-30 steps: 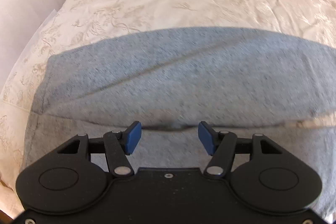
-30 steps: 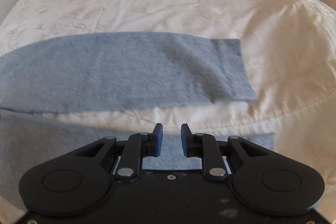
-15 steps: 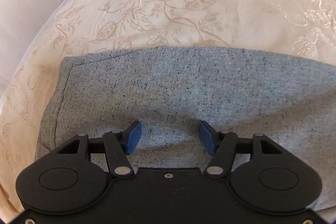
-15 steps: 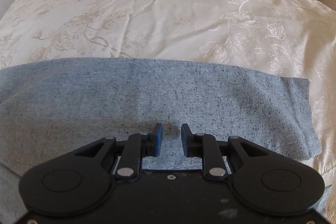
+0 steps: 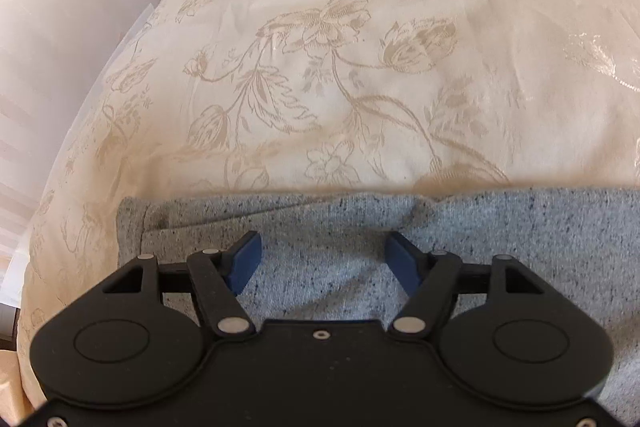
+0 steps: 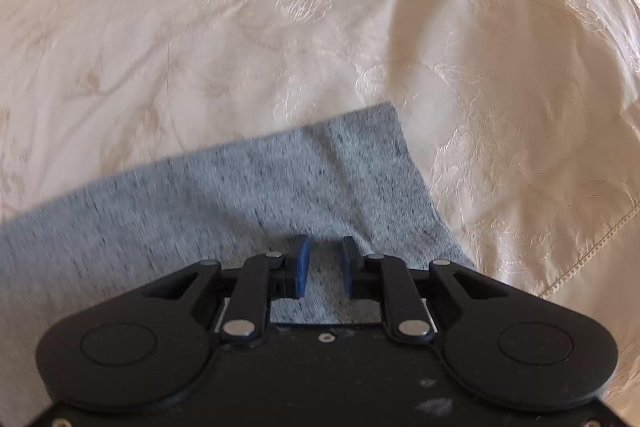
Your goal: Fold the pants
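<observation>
On the cream floral bedspread (image 5: pixel 320 75) lie the grey pants (image 5: pixel 500 227). Over their corner, the left gripper (image 5: pixel 322 251) is spread wide and still opening, gripping nothing. Near the pants' other end the right gripper (image 6: pixel 323 259) is narrow and closing, cloth showing between its pads, not pinched.

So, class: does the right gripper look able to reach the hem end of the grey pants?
Probably yes. The right gripper hangs just above the pants near the hem, its fingers closing with nothing visible between them, and only bedspread around.
</observation>
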Action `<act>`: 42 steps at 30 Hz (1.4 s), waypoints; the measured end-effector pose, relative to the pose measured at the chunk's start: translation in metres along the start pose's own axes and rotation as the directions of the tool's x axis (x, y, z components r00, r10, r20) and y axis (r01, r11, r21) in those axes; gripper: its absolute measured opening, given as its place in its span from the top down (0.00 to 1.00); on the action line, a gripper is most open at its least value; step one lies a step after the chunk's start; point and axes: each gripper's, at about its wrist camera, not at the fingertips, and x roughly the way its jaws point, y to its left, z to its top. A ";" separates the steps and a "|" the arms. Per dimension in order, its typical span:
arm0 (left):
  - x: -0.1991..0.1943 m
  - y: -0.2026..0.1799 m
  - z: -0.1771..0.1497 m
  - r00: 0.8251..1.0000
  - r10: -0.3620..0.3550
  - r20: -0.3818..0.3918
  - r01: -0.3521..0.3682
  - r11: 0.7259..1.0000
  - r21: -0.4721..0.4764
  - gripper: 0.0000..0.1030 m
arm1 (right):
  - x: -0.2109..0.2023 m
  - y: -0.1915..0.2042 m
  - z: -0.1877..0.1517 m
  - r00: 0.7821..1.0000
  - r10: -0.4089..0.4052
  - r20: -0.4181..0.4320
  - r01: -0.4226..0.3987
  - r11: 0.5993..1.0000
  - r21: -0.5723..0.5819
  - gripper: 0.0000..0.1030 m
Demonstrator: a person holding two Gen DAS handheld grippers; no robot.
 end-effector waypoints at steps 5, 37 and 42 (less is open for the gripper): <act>0.001 -0.001 0.000 1.000 0.010 0.002 -0.010 1.000 0.014 0.29 | -0.002 0.003 0.050 0.998 0.067 -0.001 -0.066 0.985 0.158 0.78; 0.016 0.075 0.055 0.938 -0.286 -0.195 0.183 0.889 -0.420 0.32 | -0.014 -0.036 -0.014 0.985 0.079 -0.153 -0.032 0.956 0.292 0.99; 0.037 0.068 0.055 0.918 -0.283 -0.278 0.151 0.897 -0.415 0.32 | -0.017 -0.044 -0.033 0.982 0.071 -0.176 -0.016 0.955 0.296 0.99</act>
